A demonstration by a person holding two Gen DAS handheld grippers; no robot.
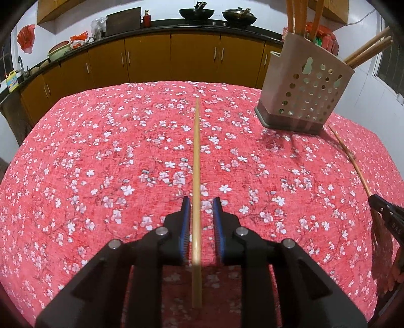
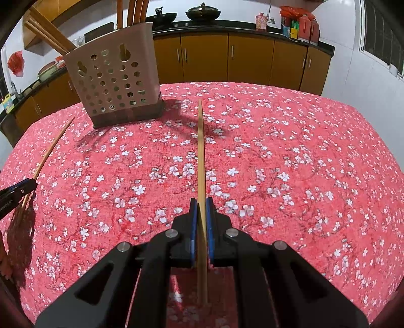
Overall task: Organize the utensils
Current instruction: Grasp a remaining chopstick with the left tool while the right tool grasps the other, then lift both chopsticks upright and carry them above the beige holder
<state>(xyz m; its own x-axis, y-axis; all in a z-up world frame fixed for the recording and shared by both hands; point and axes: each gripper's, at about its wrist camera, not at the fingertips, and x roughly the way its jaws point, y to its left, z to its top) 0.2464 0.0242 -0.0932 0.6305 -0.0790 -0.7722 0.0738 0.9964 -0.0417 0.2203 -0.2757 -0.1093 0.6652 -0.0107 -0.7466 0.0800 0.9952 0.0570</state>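
A pale wooden chopstick (image 1: 196, 161) lies on the red floral tablecloth (image 1: 101, 151) between the blue pads of my left gripper (image 1: 200, 201); the jaws stand apart on either side of it with gaps. My right gripper (image 2: 202, 203) is shut on a second chopstick (image 2: 200, 151) that points away over the table. The beige perforated utensil holder (image 1: 303, 88) stands at the far right, with chopsticks and orange handles in it; it also shows in the right wrist view (image 2: 113, 78), far left. The right gripper and its chopstick (image 1: 348, 156) appear at the left view's right edge.
Brown kitchen cabinets (image 1: 176, 55) and a black counter with woks (image 1: 197, 12) run behind the table. The left gripper's tip (image 2: 17, 189) with its chopstick shows at the left edge of the right wrist view. The table edge drops off at right (image 1: 388, 252).
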